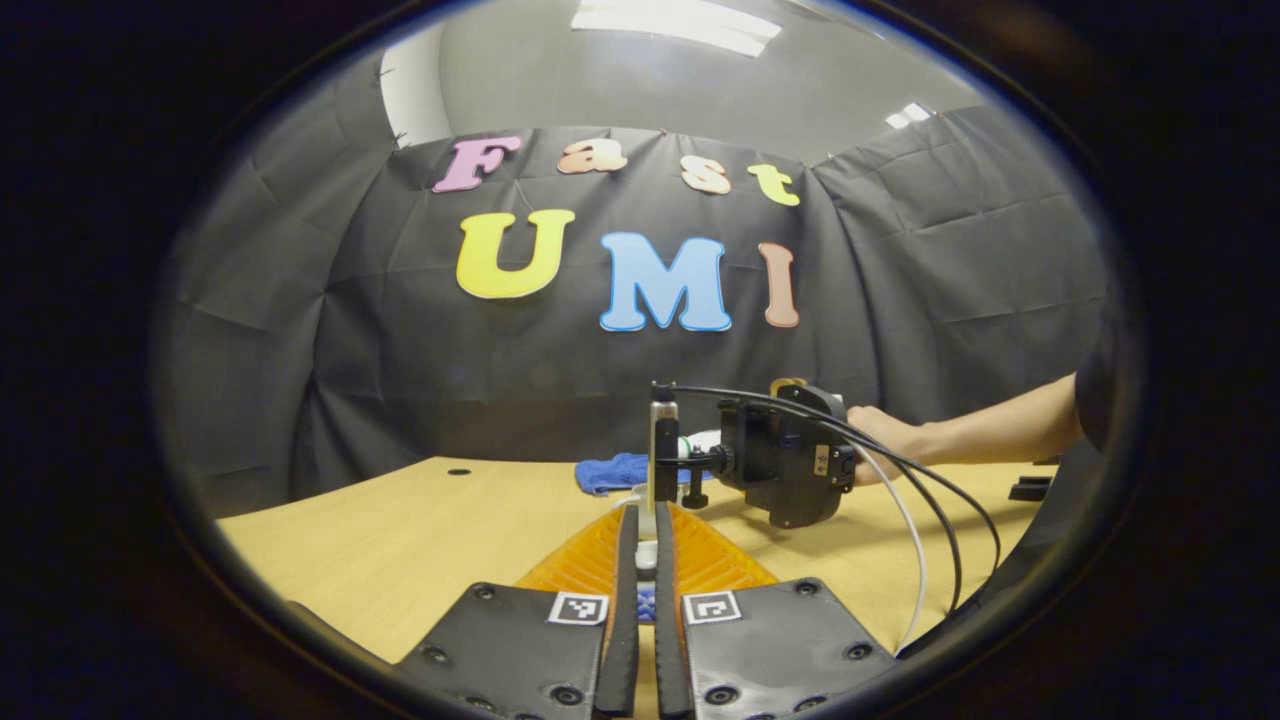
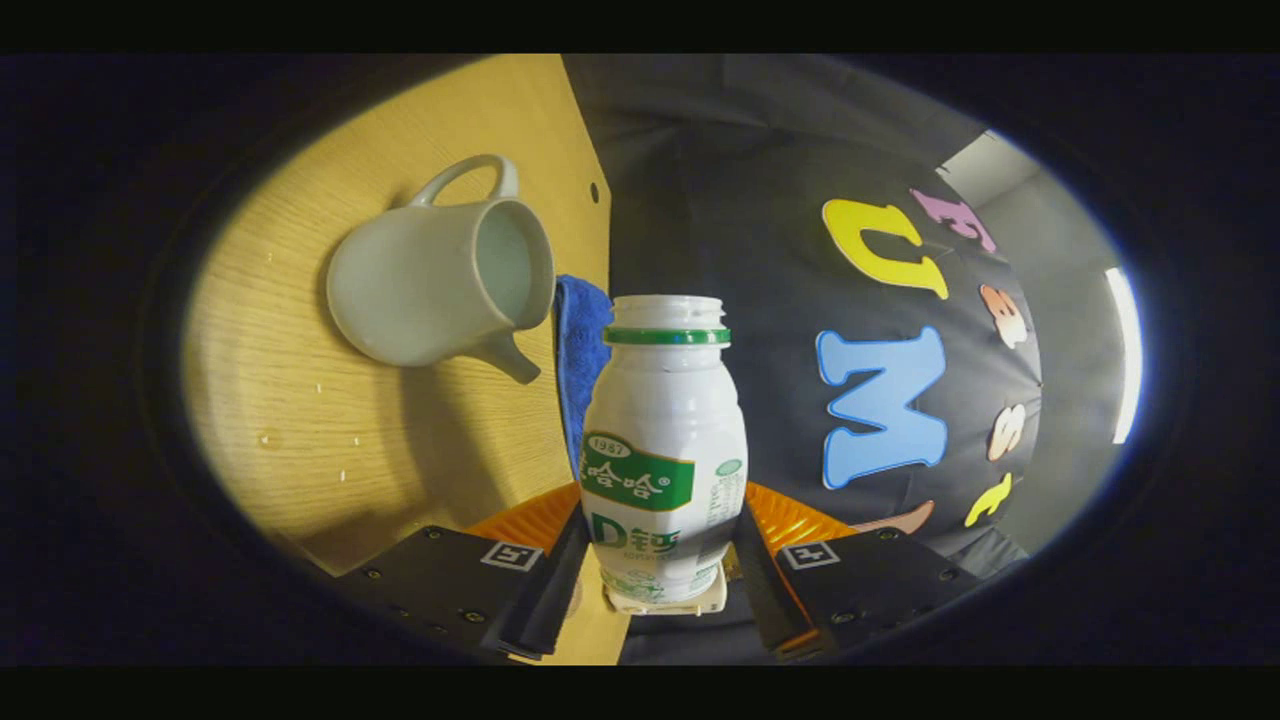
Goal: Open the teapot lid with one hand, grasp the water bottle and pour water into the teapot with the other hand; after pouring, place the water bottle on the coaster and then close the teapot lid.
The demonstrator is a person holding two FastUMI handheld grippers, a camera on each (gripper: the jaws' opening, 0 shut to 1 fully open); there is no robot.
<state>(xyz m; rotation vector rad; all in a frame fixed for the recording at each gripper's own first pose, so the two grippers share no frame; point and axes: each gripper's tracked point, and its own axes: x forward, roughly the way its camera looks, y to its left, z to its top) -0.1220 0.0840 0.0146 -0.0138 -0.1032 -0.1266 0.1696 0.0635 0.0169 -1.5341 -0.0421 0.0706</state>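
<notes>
A white water bottle [image 2: 665, 440] with a green neck ring and no cap is clamped at its lower body by my right gripper [image 2: 665, 525]. It lies tipped onto its side, mouth toward the white teapot [image 2: 440, 285]. The teapot stands on the wooden table [image 2: 300, 450] with its top uncovered. In the left gripper view, my left gripper [image 1: 645, 520] has its fingers almost together on a small white piece, apparently the teapot lid [image 1: 647, 556]. Beyond it a hand [image 1: 890, 435] holds the right gripper [image 1: 695, 458] above the table.
A blue cloth [image 1: 615, 470] lies on the table behind the teapot, also visible as the blue cloth [image 2: 580, 350]. Small water drops [image 2: 300, 420] dot the wood near the teapot. A black object [image 1: 1030, 488] sits at the table's right edge. Cables [image 1: 930, 500] trail from the right gripper.
</notes>
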